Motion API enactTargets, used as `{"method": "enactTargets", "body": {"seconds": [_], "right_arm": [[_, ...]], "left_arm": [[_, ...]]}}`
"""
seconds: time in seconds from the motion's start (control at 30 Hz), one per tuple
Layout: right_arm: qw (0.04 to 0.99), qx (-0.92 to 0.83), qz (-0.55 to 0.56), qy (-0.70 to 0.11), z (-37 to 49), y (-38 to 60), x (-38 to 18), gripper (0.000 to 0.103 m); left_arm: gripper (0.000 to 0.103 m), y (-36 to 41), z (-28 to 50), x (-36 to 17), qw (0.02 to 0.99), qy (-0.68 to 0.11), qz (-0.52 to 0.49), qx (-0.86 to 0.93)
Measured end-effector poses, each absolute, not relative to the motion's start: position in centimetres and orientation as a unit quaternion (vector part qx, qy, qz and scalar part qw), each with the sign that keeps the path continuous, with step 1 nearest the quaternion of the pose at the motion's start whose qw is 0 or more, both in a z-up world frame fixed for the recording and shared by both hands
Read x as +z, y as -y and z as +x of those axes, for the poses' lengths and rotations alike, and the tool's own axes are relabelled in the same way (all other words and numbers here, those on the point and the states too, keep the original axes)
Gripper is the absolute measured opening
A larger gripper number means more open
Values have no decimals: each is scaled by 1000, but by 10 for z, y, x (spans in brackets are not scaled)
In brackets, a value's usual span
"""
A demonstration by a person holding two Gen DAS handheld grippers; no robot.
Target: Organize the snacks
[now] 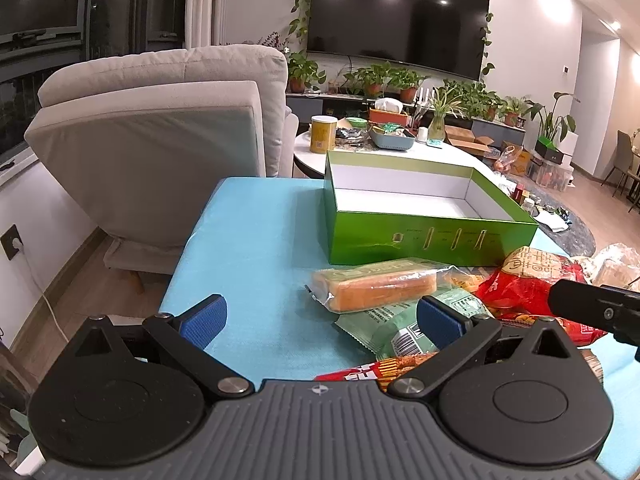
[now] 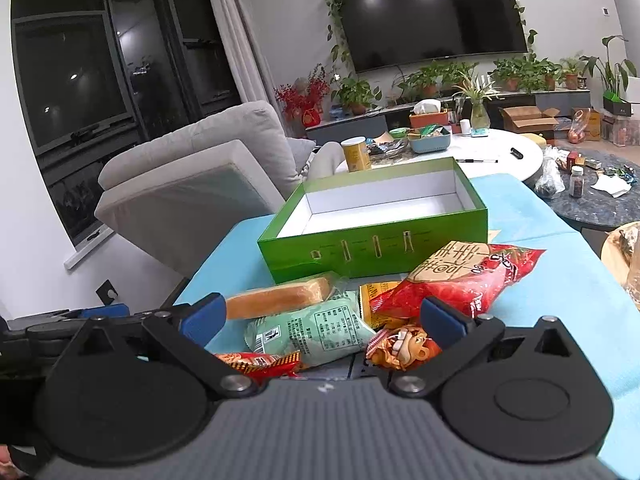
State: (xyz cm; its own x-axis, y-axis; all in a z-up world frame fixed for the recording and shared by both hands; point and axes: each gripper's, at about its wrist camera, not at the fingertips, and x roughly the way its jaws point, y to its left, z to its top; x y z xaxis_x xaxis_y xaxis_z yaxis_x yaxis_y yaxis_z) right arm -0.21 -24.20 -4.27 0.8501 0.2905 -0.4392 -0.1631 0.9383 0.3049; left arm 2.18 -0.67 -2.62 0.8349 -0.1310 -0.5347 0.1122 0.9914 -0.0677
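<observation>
Green box [image 2: 374, 216] empty; snacks [image 2: 320, 320] heaped near on the worktop [image 1: 256, 232]; nothing packed yet; both jaws spread, holding nothing.

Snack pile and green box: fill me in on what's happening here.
A person holds a claw in each hand over a blue-covered table, sorting snacks. The green box sits open and empty. In front of it lie a wrapped bread loaf, a mint-green packet and a big red bag, none lifted yet. The left claw and right claw are both open, holding nothing.
</observation>
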Motion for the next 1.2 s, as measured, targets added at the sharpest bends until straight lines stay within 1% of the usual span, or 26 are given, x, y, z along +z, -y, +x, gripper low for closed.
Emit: {"method": "enactTargets", "body": {"seconds": [0.77,1.0,1.2], "right_arm": [[943,110,108,-294,59,226,-44,86],[936,121,113,-312,79,220,-54,86],[915,144,144,-348,105,224,-57,86]], "left_arm": [[101,0,63,-38,950,-302,-6,-73],[98,-7,83,-45,945,-318,-18,-81],[91,-11,95,-51,933,-339,-31,-118]]}}
